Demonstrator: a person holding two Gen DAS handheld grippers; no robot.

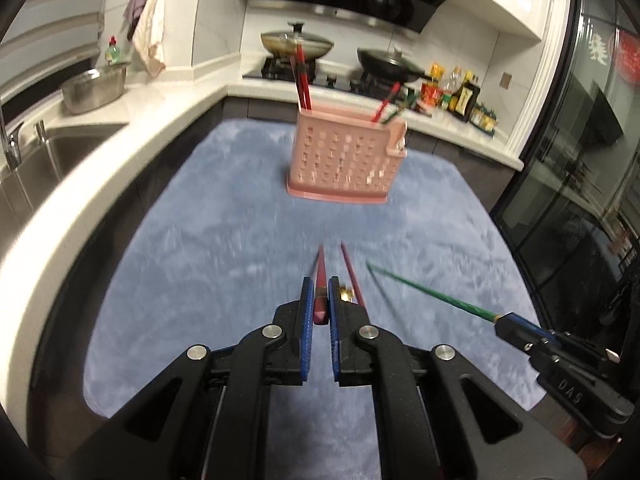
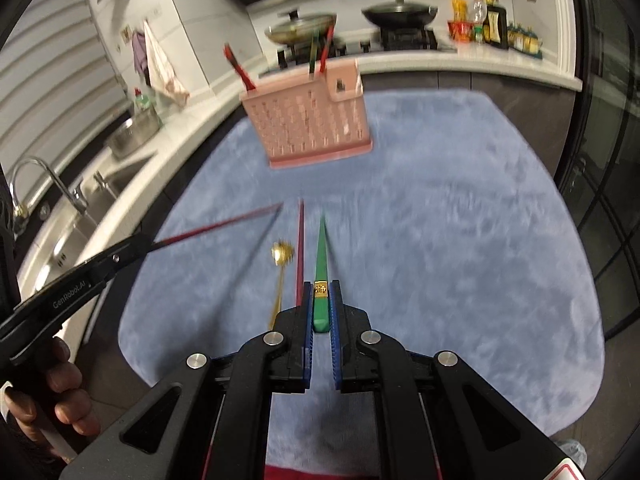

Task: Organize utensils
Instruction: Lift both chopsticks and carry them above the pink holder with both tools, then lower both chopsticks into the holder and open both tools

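Pink perforated utensil holder (image 1: 345, 159) stands upright on the blue mat (image 1: 200, 240), toward the mat's far edge; red chopsticks (image 1: 302, 80) poke up from its left compartment, a red and a green one (image 1: 386, 110) lean out of the right side. On the near side of the holder, well apart from it, the left gripper (image 1: 319, 300) pinches a dark red chopstick (image 1: 320, 280) by its thick end between blue pads, tip aimed toward the holder and clear of the mat. Just right of that one, a second red chopstick (image 1: 352, 276) lies on the mat, with a gold spoon (image 2: 282, 256) close beside it, bowl end toward the holder. Further right of these, the right gripper (image 2: 320, 304) is clamped on a green chopstick (image 2: 321, 256) near its gold-banded end, tip also pointing at the holder. A person's hand (image 2: 60, 400) grips the left tool's handle. Beyond the holder: white counter (image 1: 120, 128), sink (image 1: 60, 152) off to its left, steel bowl (image 1: 94, 88), two lidded pans (image 1: 296, 42) on the stove behind it, sauce bottles (image 1: 460, 96) to its right. Frames motion-blurred.
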